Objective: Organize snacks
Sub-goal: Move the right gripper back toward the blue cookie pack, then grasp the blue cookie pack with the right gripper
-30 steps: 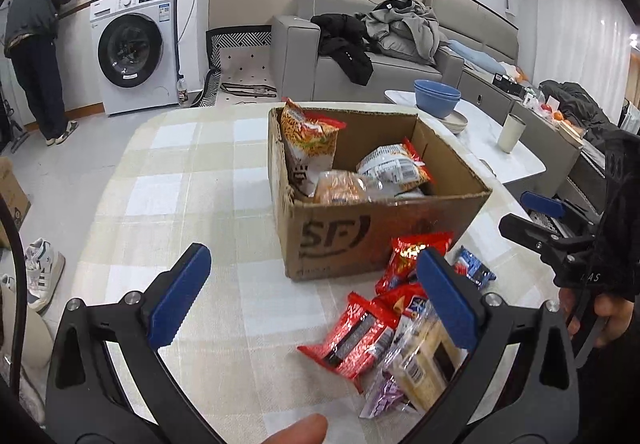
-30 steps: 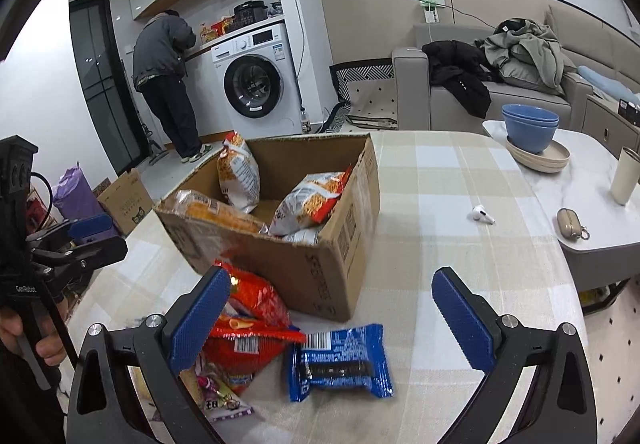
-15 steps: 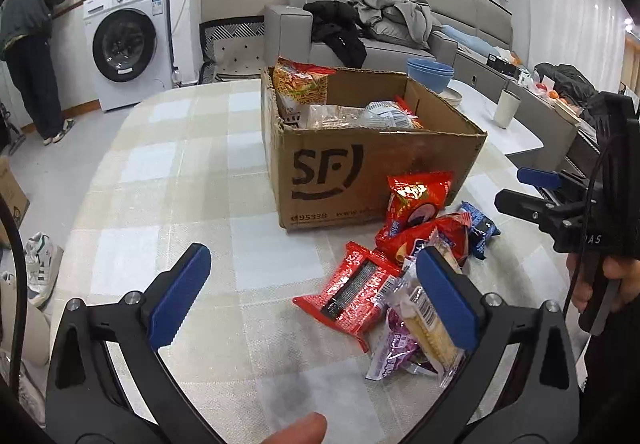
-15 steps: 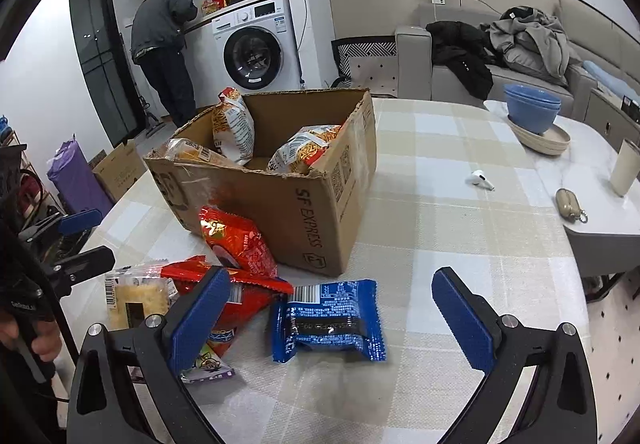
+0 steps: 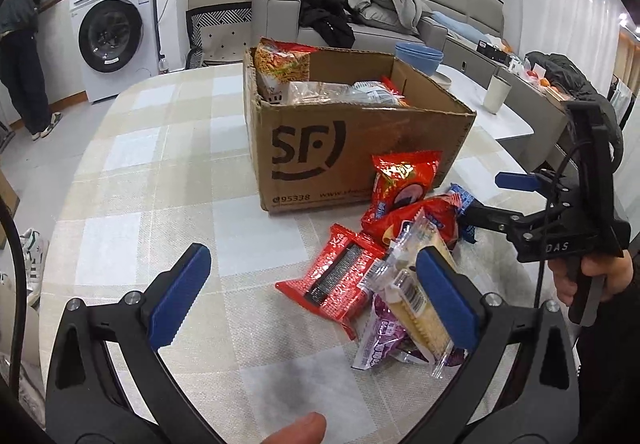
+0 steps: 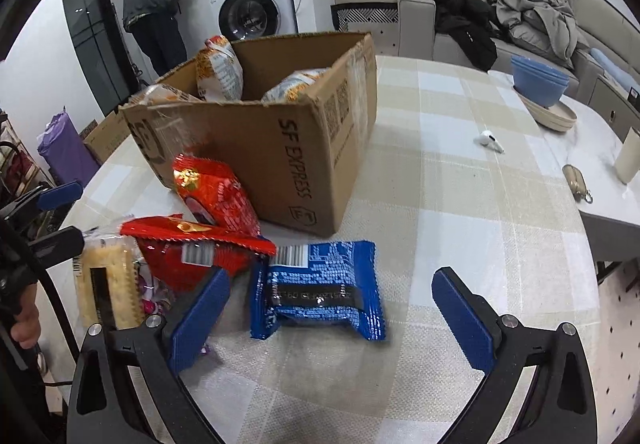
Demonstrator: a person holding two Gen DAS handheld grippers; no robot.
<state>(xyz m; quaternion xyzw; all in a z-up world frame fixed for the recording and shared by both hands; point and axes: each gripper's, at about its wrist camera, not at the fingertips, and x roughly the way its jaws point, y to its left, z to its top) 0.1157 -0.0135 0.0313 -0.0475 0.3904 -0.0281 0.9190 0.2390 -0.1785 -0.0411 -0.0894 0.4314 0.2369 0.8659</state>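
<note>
A brown cardboard box (image 5: 320,148) (image 6: 280,148) stands on the checked tablecloth with several snack bags inside. In front of it lies a pile of packets: a red bag leaning on the box (image 5: 404,180) (image 6: 216,196), a flat red packet (image 5: 340,280), a cracker pack (image 5: 416,304) (image 6: 106,284), a purple packet (image 5: 380,336) and a blue packet (image 6: 320,284). My left gripper (image 5: 316,300) is open, low over the cloth, its right finger beside the cracker pack. My right gripper (image 6: 332,320) is open around the blue packet, not touching it.
Blue bowls on a plate (image 6: 540,88), a white earbud (image 6: 490,140), a key pouch (image 6: 576,180) and a cup (image 5: 496,94) sit on the table's right side. A person (image 6: 156,8) bends at a washing machine (image 5: 116,40). A sofa with clothes (image 5: 380,8) stands behind.
Both grippers have dropped lower and come closer to the packet pile. The right gripper now straddles the blue packet. The box and the snacks have not moved.
</note>
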